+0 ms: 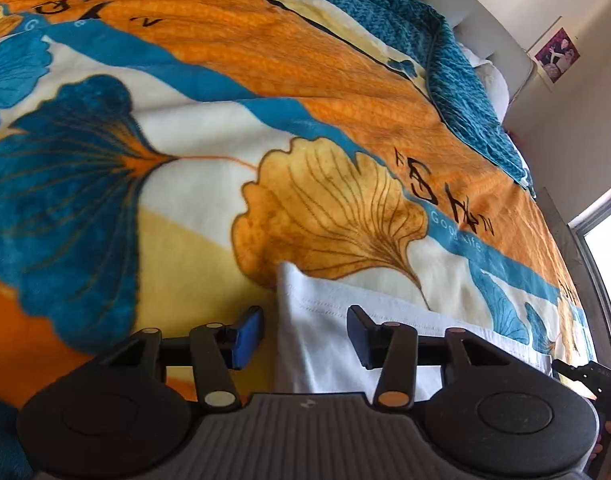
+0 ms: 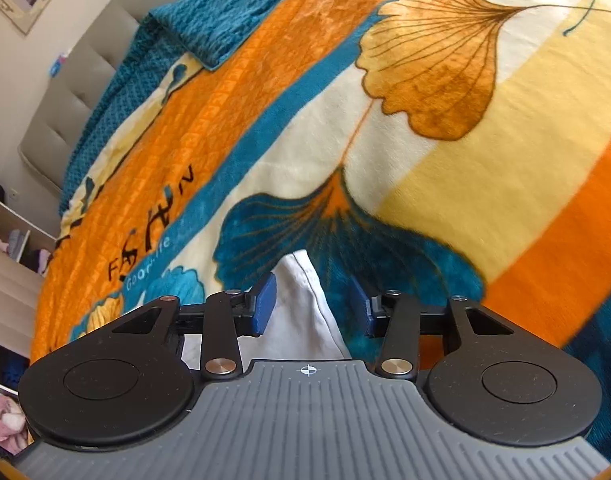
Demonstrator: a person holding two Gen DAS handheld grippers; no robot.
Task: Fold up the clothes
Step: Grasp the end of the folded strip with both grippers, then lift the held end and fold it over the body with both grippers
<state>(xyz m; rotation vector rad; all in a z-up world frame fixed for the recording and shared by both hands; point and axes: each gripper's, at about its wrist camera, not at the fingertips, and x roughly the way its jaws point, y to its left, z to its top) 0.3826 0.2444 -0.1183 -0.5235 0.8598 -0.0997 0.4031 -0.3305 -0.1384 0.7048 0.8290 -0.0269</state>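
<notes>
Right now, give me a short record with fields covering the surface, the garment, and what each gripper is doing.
surface: bed covered by an orange, teal and cream leaf-print fleece blanket
garment: white cotton cloth, lying on the blanket at the near edge
left gripper: jaws apart, a corner of the cloth between them, pads not pressing it
right gripper: jaws apart, another corner of the cloth between them, not clamped
background: grey tufted headboard
fold status: not yet begun
</notes>
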